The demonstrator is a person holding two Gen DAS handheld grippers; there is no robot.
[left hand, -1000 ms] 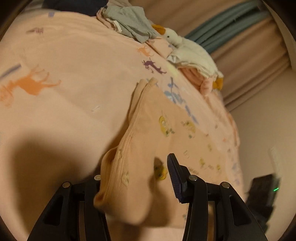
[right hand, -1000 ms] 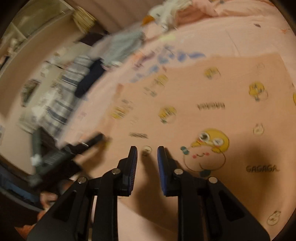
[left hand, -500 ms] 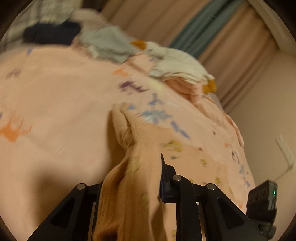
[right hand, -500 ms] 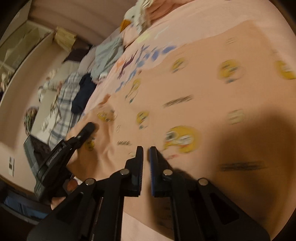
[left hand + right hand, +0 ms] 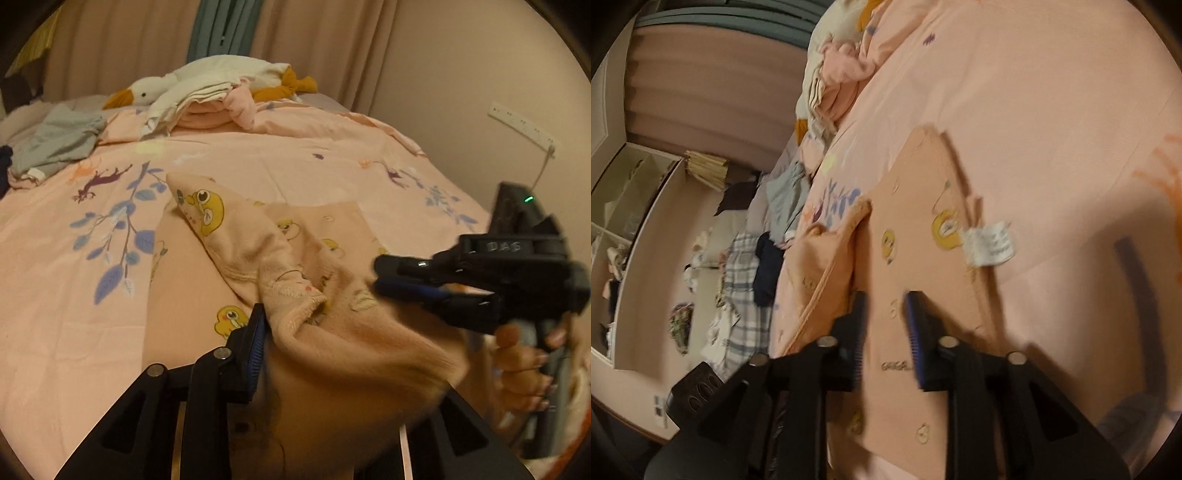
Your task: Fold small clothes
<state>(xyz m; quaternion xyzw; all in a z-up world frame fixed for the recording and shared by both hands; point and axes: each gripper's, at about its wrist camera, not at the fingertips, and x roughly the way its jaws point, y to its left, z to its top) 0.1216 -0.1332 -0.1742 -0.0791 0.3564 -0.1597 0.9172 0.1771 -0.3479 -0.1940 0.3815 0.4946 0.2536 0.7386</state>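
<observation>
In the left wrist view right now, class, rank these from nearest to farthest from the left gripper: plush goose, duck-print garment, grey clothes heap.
1. Duck-print garment: draped over the left gripper.
2. Grey clothes heap: far left on the bed.
3. Plush goose: by the curtains at the back.

Dim, warm indoor light tints both fisheye views orange; motion blur smears the lower right, shadows pool at bottom, and dark vignetting rings the bowed edges.
</observation>
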